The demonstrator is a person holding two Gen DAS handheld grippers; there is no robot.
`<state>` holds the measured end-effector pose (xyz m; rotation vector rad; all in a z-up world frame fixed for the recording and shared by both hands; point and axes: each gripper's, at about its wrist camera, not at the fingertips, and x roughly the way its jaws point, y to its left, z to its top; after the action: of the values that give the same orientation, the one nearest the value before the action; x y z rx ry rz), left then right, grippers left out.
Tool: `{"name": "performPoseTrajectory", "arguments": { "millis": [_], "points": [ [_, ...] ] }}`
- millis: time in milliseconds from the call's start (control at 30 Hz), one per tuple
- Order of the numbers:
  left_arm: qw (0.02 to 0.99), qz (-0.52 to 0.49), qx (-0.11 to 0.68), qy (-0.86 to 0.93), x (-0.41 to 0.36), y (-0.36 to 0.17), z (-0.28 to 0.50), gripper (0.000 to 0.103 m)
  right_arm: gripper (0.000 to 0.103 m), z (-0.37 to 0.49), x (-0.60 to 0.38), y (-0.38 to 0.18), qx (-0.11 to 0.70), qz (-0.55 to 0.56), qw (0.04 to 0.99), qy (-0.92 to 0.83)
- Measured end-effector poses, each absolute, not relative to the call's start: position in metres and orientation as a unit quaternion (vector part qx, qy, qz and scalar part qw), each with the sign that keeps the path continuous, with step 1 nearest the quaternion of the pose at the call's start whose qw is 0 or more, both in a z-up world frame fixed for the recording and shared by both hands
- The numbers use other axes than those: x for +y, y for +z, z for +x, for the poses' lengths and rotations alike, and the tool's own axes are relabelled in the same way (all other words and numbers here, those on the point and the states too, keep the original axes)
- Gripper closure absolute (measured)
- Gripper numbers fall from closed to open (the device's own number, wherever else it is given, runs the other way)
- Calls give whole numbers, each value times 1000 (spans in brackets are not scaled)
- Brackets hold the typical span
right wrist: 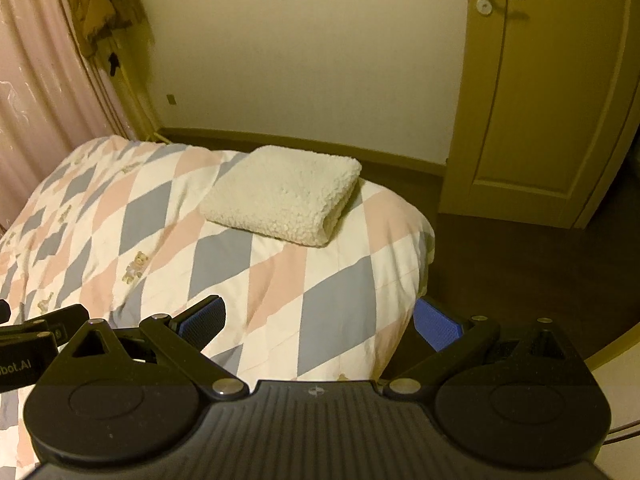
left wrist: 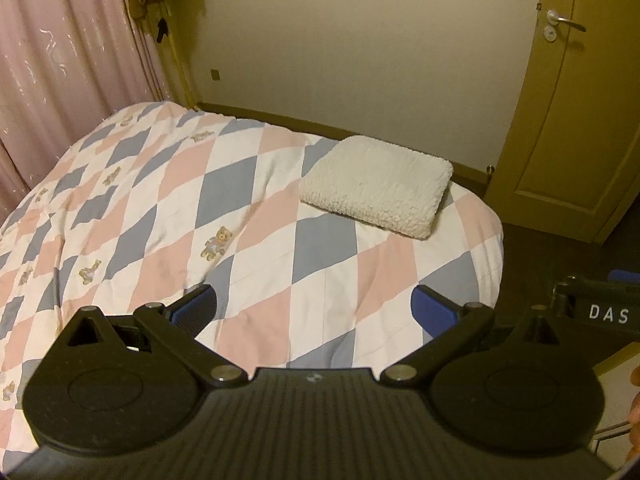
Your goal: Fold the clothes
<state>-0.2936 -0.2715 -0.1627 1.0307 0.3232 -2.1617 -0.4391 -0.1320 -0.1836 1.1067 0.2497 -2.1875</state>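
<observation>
Left wrist view: we record the left gripper [left wrist: 314, 306] held above the near part of the bed [left wrist: 120, 216], its two blue-padded fingers [left wrist: 196, 306] spread wide with nothing between them. The jaws frame only the bed's diamond-patterned quilt [left wrist: 248, 208] in pink, grey-blue and white, with small bear motifs. Ahead of the gripper and a little to its right, we note the folded cream fleece garment [left wrist: 376, 186] lying flat on the quilt near the bed's far right corner, well apart from the fingertips. It forms a compact rectangle with rounded edges. At the right edge of this view part of the right gripper's black body is visible, marked with white letters.

Right wrist view: we find the right gripper [right wrist: 320, 320] likewise spread, empty, and held over the near right edge of the bed. The folded garment [right wrist: 284, 194] lies ahead of it and slightly to its left, its folded edge facing right. The right finger pad [right wrist: 436, 322] hangs beyond the bed's edge, over the dark floor [right wrist: 520, 272]. At the left edge of this view part of the left gripper's black body shows beside it.

Beyond the bed we observe a pale wall [right wrist: 300, 72], a closed door [right wrist: 540, 100] with a metal lever handle to the right, pink curtains [left wrist: 60, 60] to the left, and a brown garment [right wrist: 100, 4] hanging near the curtains.
</observation>
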Motion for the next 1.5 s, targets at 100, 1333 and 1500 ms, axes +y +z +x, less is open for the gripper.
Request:
{"name": "performPoseTrajectory", "arguments": {
  "millis": [100, 1333, 1500],
  "points": [
    [355, 407, 125, -832, -283, -168, -308, 1, 0, -454, -142, -188, 97, 432, 330, -834],
    [356, 450, 150, -805, -397, -204, -469, 1, 0, -617, -259, -221, 144, 468, 344, -801],
    [356, 457, 150, -801, -407, -211, -485, 1, 0, -633, -269, -227, 149, 474, 345, -796]
  ]
}}
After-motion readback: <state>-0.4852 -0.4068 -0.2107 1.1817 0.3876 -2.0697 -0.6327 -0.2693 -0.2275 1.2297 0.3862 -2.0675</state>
